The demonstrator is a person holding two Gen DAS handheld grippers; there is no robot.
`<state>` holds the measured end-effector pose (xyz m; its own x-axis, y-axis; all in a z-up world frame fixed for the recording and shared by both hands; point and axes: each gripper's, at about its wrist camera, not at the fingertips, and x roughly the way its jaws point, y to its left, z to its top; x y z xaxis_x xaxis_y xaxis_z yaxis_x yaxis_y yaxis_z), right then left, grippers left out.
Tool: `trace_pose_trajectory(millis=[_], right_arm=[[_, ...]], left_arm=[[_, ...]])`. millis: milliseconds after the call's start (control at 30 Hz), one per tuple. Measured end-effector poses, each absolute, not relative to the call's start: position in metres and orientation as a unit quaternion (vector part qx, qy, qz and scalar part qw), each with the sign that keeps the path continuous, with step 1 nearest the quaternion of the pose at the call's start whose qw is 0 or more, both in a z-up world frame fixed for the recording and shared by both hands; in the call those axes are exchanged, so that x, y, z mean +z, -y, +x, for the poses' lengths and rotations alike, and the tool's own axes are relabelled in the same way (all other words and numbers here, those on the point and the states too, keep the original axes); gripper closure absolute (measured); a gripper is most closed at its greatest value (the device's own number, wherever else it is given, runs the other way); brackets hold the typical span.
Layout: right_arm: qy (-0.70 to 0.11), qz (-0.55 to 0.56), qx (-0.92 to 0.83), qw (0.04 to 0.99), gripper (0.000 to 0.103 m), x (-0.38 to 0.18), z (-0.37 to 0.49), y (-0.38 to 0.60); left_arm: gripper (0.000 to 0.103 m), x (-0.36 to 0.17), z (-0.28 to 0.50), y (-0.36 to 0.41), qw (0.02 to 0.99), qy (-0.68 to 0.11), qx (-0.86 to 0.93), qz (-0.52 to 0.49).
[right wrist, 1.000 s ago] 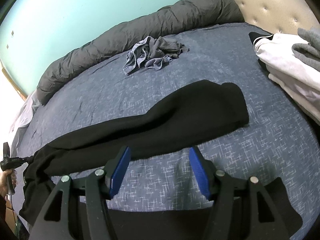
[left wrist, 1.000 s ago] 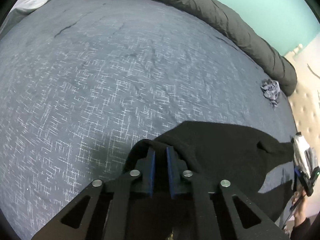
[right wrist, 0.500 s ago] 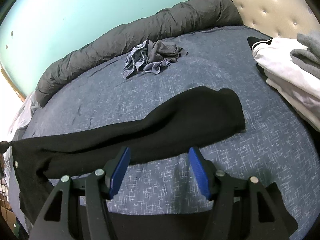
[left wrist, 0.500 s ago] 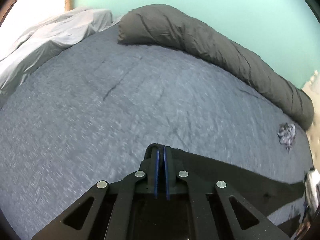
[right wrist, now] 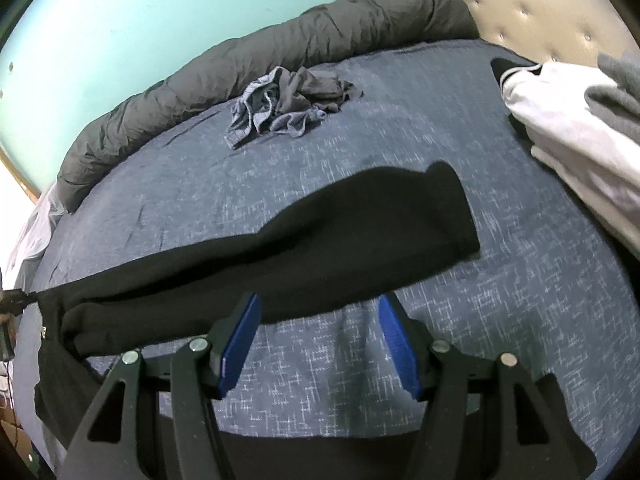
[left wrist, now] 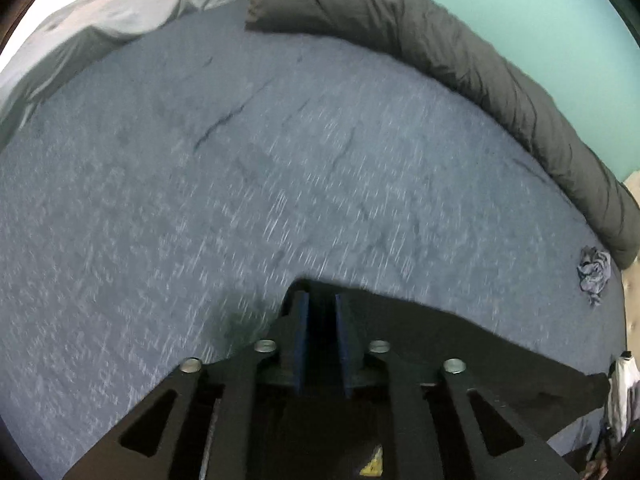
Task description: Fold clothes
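A long black garment [right wrist: 320,240] lies stretched across the blue patterned bed [right wrist: 520,280], its wide end to the right. Its narrow end runs left to my left gripper [right wrist: 12,300], and a flap hangs down there. In the left wrist view the left gripper [left wrist: 320,296] has its jaws opening, a narrow gap shows between the blue pads, and the black garment [left wrist: 460,344] still wraps the tips and sits between them. My right gripper [right wrist: 320,312] stands open just above the garment's near edge, holding nothing. More black cloth lies under it at the bottom of the frame.
A rolled dark grey duvet [right wrist: 280,52] lines the far edge against a teal wall. A crumpled grey-blue heap of clothes [right wrist: 288,100] sits before it. Folded white and grey clothes [right wrist: 568,128] are stacked at the right by a tufted headboard [right wrist: 540,4]. A pale sheet [left wrist: 100,28] lies at the far left.
My left gripper moved away to the left and rose, pulling the black garment's end out straight. Its pads, pressed together before, now stand apart. The right gripper stayed still.
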<state>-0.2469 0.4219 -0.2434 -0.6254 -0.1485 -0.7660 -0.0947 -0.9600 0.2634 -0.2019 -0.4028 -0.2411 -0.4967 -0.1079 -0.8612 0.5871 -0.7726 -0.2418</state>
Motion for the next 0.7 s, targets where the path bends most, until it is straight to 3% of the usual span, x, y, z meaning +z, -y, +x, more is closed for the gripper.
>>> trace_pose_trajectory(millis=[100,233,600,700], right_arm=[[0.150,0.432,-0.889,0.015,0.040,-0.244,-0.239,-0.424],[0.162,0.433,-0.887,0.023,0.040,-0.241,-0.223,-0.424],[0.157,0.456,-0.876,0.030,0.034,-0.214,-0.159,-0.447],[0.152,0.458,-0.875,0.025,0.034,-0.209,-0.140,-0.455]], left_arm=[[0.081,-0.238,-0.181,0.402,0.215,-0.257,-0.823,0.459],[0.070,-0.229,-0.141,0.391,0.199,-0.260,-0.818,0.473],[0.065,-0.243,-0.031,0.324,0.131,-0.255,-0.798,0.530],[0.058,-0.252,-0.007,0.311,0.127,-0.258,-0.795,0.533]])
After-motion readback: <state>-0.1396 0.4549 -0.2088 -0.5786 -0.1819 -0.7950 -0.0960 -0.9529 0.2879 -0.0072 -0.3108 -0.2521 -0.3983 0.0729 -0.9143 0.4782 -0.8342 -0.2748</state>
